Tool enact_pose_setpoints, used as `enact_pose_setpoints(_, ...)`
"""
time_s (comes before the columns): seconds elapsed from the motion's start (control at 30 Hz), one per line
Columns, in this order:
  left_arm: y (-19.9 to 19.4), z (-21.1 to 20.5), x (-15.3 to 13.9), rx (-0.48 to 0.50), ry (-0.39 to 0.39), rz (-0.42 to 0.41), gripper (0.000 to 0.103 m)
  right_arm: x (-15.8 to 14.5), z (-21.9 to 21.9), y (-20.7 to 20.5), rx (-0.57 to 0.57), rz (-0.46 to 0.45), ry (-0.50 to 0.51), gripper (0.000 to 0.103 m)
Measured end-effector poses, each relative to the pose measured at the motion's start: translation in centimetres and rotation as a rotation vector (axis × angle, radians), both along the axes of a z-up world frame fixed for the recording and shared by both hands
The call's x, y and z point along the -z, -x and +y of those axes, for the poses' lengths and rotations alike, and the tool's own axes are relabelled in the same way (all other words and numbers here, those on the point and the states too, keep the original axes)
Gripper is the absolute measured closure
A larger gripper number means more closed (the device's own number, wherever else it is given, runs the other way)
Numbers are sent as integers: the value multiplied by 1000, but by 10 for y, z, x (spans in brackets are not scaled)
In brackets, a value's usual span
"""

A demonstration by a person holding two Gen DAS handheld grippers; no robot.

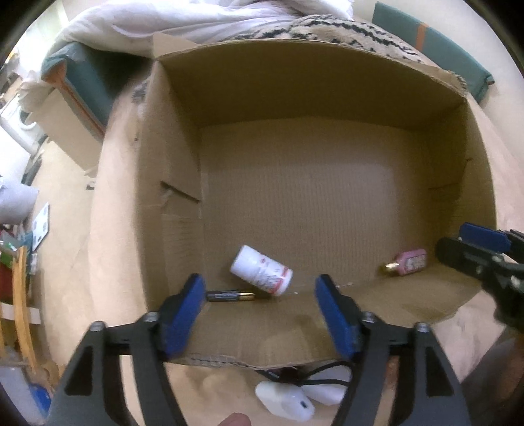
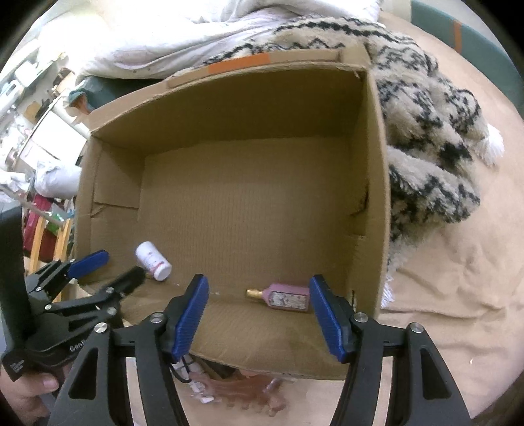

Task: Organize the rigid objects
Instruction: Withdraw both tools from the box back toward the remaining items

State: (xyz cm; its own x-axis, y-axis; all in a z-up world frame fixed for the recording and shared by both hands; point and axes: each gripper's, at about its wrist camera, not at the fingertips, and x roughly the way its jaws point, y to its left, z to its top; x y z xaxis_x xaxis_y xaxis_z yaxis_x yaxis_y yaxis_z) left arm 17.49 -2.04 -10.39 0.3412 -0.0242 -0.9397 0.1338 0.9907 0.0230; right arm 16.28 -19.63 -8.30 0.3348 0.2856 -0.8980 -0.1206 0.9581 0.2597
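An open cardboard box [image 1: 311, 82] is sitting on a tan sheet [image 2: 458, 295], and everything here is placed in relation to that box. Two grippers with blue pads are pointing down over its near wall. The left gripper [image 1: 258, 296] is hanging with its jaws spread apart and nothing between them; the right gripper [image 2: 258, 300] is hanging released in the same way, gripping nothing. On the box floor, a white pill bottle [image 1: 261, 270] with a red and white label is lying on its side near the near left corner, clear of the left pads. A dark battery [image 1: 230, 296] with a gold end is lying flat just beside the bottle, along the near wall. A small pink perfume bottle [image 2: 285, 296] with a gold cap is lying on its side against the near wall toward the right corner; from the right camera it is showing between the right pads but below them and apart from them. The rest of the box floor is showing bare cardboard. Outside the box, in front of its near wall, a white charger [image 1: 285, 401] with a black cord is resting on the sheet, and a brown hair claw [image 2: 252, 391] is lying there too. Behind and to the right of the box, a fuzzy cream and black blanket [image 2: 425, 137] is lying bunched against the walls, with white bedding [image 1: 196, 19] piled beyond it.
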Motion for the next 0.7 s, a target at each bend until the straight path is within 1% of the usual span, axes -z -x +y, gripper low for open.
enact_pose_setpoints(0.03, 0, -2, 0, 6, 7, 3, 21, -2, 1, 1, -3, -9, -7, 13)
enact_pose_setpoints(0.07, 1, -4, -1, 13, 9, 1, 19, -4, 2, 2, -4, -24, -16, 2)
enact_pose_setpoints(0.1, 2, -6, -2, 18, 4, -2, 17, -7, 3, 3, -4, -42, -26, 0)
enact_pose_setpoints(0.23, 6, -12, -9, 31, -29, -35, 15, -18, 1, 4, 3, -105, -51, 0)
enact_pose_setpoints(0.33, 8, -12, -17, 23, -25, -62, 15, -26, -2, 6, 8, -167, -66, 0)
enact_pose_setpoints(0.47, 19, -14, -35, 16, -10, -110, 15, -39, -1, 14, 0, -288, 1, 0)
enact_pose_setpoints(0.57, 27, -13, -49, 28, 9, -136, 15, -46, -2, 17, -6, -318, 30, 0)
enact_pose_setpoints(0.7, 32, -3, -66, 22, 2, -166, 15, -52, -5, 21, 8, -320, 27, 0)
